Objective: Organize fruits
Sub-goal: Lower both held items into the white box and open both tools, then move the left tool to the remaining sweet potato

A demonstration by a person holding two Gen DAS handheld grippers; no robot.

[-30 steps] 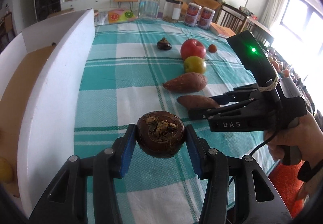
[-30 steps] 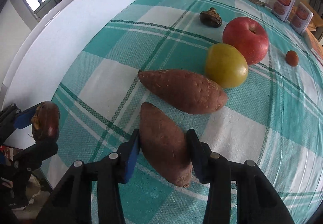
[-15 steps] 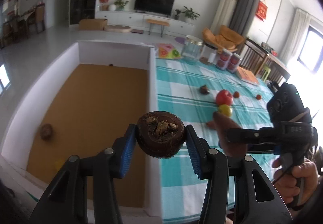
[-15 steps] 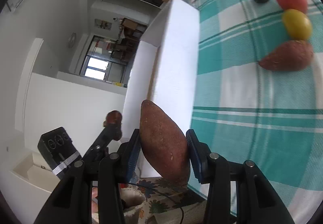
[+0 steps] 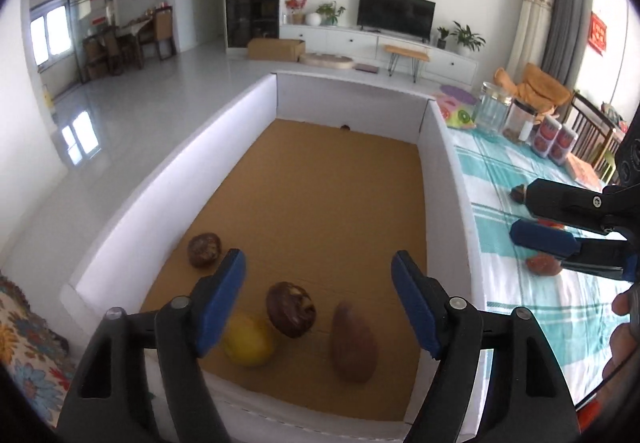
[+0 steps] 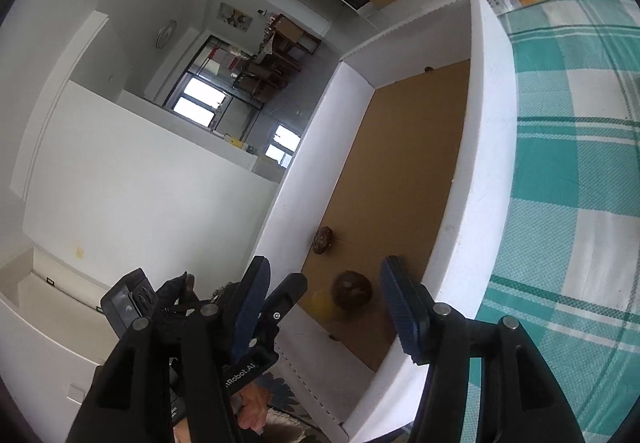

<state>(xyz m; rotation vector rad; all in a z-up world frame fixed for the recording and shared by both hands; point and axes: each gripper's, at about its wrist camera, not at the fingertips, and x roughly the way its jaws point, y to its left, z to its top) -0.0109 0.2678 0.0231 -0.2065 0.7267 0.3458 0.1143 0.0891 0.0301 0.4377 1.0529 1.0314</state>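
both jaws spread wide, empty, left gripper (image 5: pixel 318 299) over box (image 5: pixel 444 179), sweet potato (image 5: pixel 353 341) inside

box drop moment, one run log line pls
left gripper: open | right gripper: open | white box: sweet potato, lemon, two brown fruits

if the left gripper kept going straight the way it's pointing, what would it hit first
Probably the dark round fruit on the box floor, lying between the open left gripper jaws, with the yellow fruit and sweet potato flanking it. Depth is unclear.
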